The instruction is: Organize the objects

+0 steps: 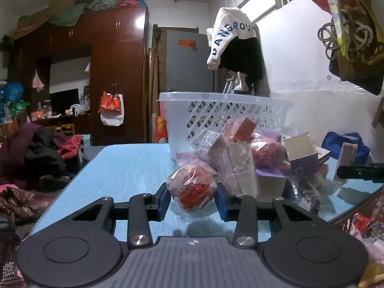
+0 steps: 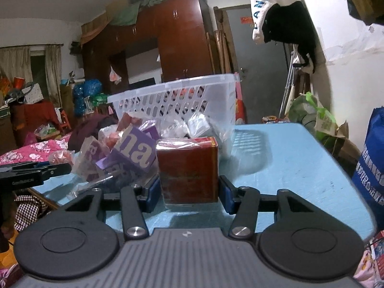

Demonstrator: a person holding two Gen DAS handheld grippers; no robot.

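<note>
Only the left wrist view shows the left tool (image 1: 193, 198) at work: its blue pads sit about as far apart as the red ball in clear wrap (image 1: 192, 189) is wide, one on each side of it and touching the wrap. The ball sits low over the blue table (image 1: 124, 168), at the near edge of a heap of wrapped boxes (image 1: 235, 158). The white basket (image 1: 228, 110) stands behind the heap, at 12 o'clock from the tool. At 3 o'clock a black bar of the other tool enters this view.

The right wrist view alone shows the right tool (image 2: 189, 189) with its pads pressed flat on both sides of a dark red box in clear wrap (image 2: 189, 170), standing upright between them. The basket (image 2: 182, 100) lies just behind the box, toward 12 o'clock. Purple packets (image 2: 134, 158) crowd in at 10 o'clock, touching the box's left side.

Open table (image 2: 300, 158) runs from 1 to 3 o'clock of the right tool, out to a rounded far corner and a right edge beside a blue bag (image 2: 372, 168). For the left tool, bare table lies from 9 to 11 o'clock, ending at a slanted left edge.
</note>
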